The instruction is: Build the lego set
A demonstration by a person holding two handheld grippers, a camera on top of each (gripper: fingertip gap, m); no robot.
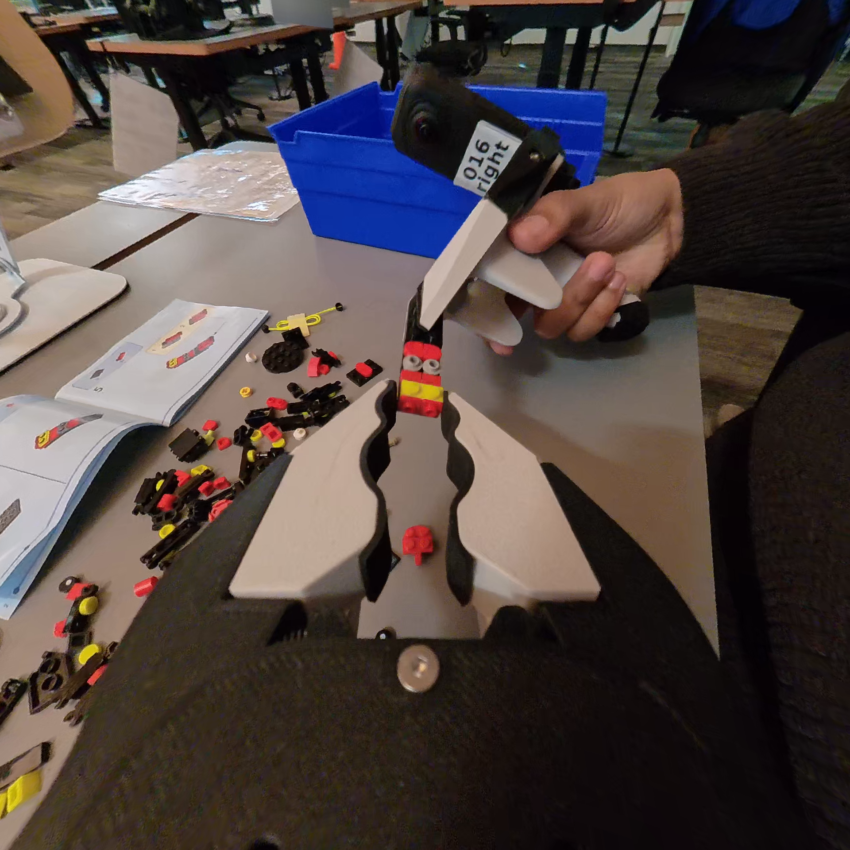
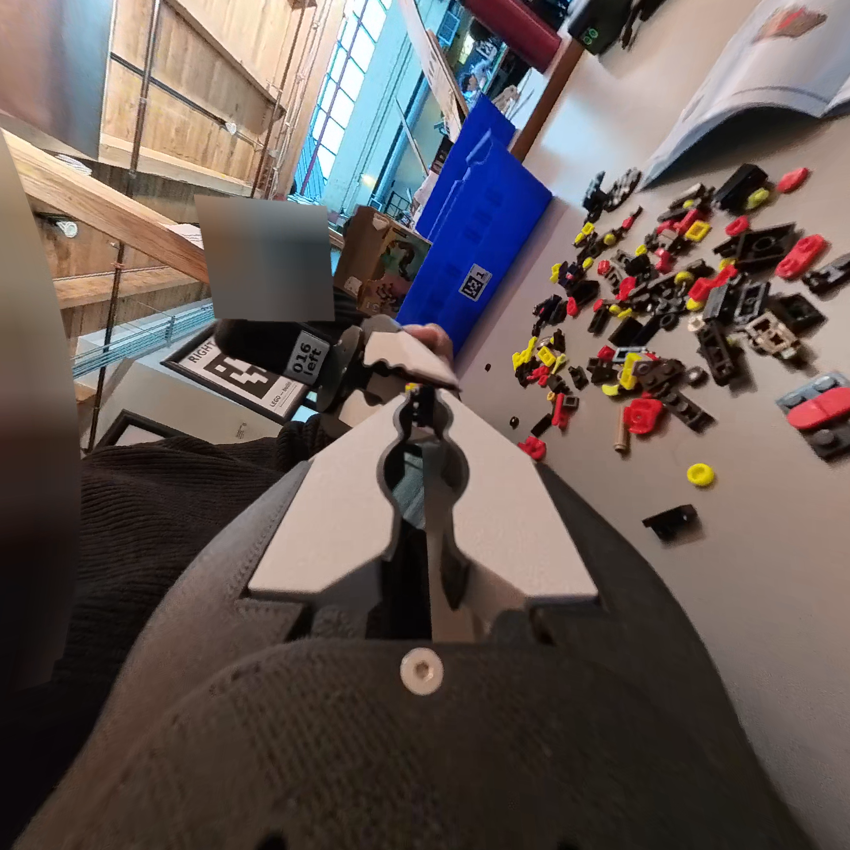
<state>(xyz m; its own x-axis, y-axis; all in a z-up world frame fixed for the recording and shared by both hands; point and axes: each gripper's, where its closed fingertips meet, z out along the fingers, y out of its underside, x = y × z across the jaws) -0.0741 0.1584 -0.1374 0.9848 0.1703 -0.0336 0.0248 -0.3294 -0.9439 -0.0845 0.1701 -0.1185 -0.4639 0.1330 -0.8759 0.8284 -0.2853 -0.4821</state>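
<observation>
A small lego assembly (image 1: 421,381) of red, yellow, grey and black bricks hangs above the grey table (image 1: 575,437), held at both ends. My left gripper (image 1: 419,396) has its two tips against the sides of the lower red end. My right gripper (image 1: 425,317), held by a hand, comes in from the upper right and is shut on the black upper end. In the right wrist view my right gripper (image 2: 421,401) pinches the thin black part (image 2: 419,407), and the left gripper (image 2: 414,368) is just beyond it.
Loose red, yellow and black bricks (image 1: 276,414) lie to the left, and they also show in the right wrist view (image 2: 667,299). One red piece (image 1: 417,542) lies under my left fingers. An open instruction booklet (image 1: 152,363) is far left. A blue bin (image 1: 368,184) stands behind. Both grippers' tips are close together, under 4 cm apart.
</observation>
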